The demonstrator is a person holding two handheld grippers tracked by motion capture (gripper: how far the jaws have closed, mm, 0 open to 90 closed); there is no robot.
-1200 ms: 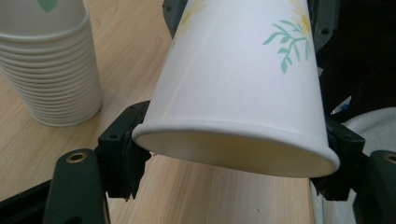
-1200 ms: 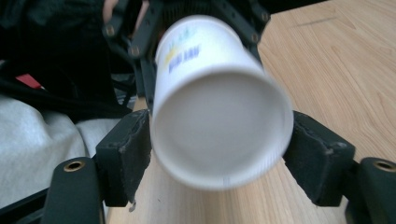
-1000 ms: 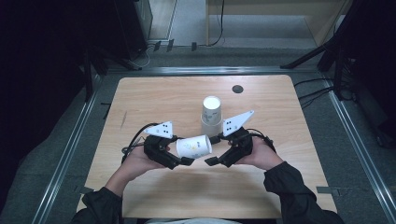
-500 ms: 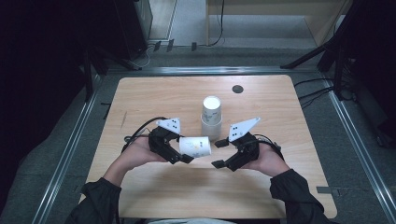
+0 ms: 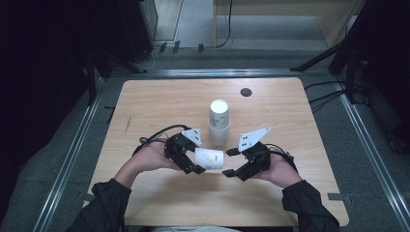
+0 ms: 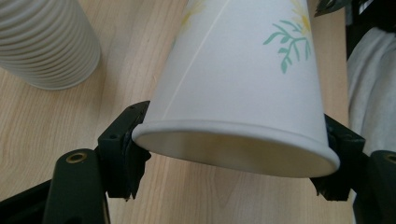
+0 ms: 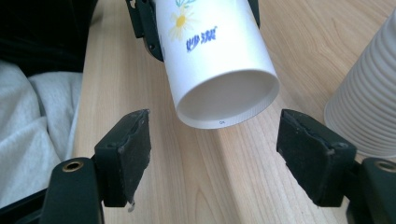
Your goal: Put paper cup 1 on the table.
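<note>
- A pale wooden table (image 5: 159, 106) stands on grey flooring in a dim room; the landmark on it is the stack of ribbed paper cups (image 5: 218, 123) standing upside down near the middle, with a small dark disc (image 5: 246, 92) beyond it toward the far edge.
- The flowered paper cup (image 5: 209, 158) lies on its side in the air, just on the person's side of the stack and a little to its left.
- The left gripper (image 5: 192, 163) is closed on the flowered paper cup near its rim, one jaw on either wall, as the left gripper view shows (image 6: 233, 84).
- The right gripper (image 5: 231, 162) sits to the right of that cup, nearer the person than the stack, with its jaws wide apart and nothing between them; the cup's bottom end faces it in the right gripper view (image 7: 219, 79).
- Judged step: a hand-over or re-grip of the cup between the two tools, before it goes onto the stack.
- The next move likely calls for the right gripper to advance until its pads flank the cup's bottom end, then close gently so the thin wall does not buckle.
</note>
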